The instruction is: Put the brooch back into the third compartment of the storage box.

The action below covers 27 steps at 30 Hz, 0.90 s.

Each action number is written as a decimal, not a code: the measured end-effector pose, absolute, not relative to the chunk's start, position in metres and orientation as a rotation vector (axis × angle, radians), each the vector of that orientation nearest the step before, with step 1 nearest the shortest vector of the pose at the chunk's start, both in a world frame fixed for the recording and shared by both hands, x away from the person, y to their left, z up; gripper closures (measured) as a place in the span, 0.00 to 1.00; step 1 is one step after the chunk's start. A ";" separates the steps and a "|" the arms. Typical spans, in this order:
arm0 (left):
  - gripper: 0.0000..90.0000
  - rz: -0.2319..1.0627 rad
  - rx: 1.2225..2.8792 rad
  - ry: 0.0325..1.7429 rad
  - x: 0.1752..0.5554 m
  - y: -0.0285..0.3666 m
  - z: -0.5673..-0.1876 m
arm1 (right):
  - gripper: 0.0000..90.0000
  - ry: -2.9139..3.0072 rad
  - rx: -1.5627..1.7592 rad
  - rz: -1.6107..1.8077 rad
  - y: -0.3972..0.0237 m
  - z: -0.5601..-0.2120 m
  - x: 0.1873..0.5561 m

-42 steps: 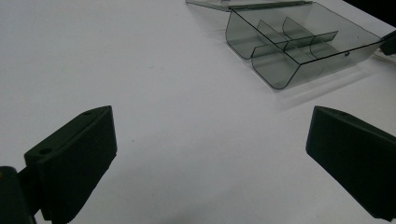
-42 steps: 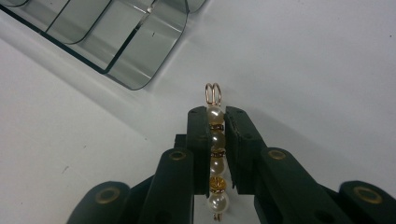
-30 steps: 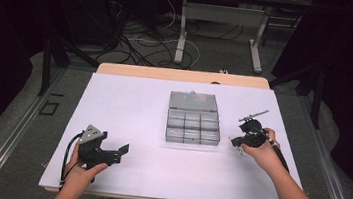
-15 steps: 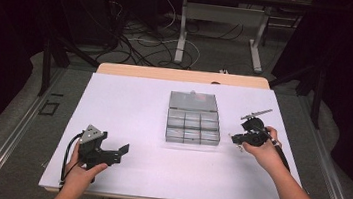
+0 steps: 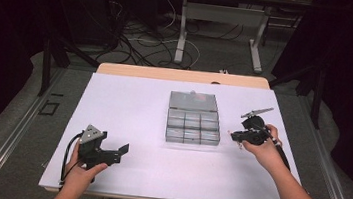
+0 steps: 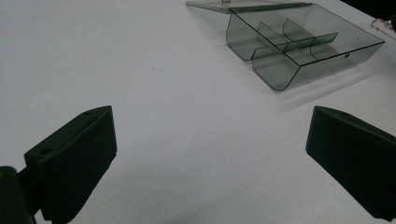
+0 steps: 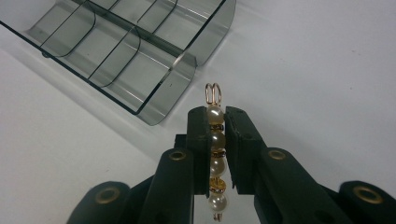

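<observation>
Nothing has visibly shifted: right gripper clamps a pearl pin beside the apparently empty organizer box — undelivered; left gripper waits wide near the table's front-left corner.

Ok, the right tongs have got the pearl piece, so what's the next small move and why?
Probably carry the right tongs over the open box and lower toward one compartment. The pearl pin is clamped between the jaws beside the box, whose lid lies open and whose compartments look empty. The left tongs sit open, well away.
</observation>
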<state>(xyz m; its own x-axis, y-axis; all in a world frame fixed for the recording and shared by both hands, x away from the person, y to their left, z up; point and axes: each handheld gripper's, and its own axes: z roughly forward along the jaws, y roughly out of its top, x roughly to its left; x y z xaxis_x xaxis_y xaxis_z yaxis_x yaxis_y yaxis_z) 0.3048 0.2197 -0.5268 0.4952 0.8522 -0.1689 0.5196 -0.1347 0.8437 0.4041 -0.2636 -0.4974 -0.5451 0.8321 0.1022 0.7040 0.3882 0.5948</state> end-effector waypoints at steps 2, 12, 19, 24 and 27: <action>0.02 0.443 1.799 1.152 0.305 0.220 -0.527 | 0.90 2.429 1.367 0.885 -0.263 -0.497 0.404; 0.02 0.449 1.799 1.144 0.305 0.219 -0.527 | 0.90 2.415 1.351 0.907 -0.262 -0.491 0.403; 0.02 0.446 1.792 1.139 0.304 0.219 -0.526 | 0.90 2.399 1.336 0.923 -0.263 -0.484 0.403; 0.02 0.442 1.792 1.142 0.304 0.219 -0.527 | 0.90 2.391 1.324 0.942 -0.261 -0.479 0.403; 0.02 0.443 1.794 1.137 0.304 0.219 -0.527 | 0.90 2.387 1.314 0.949 -0.260 -0.475 0.403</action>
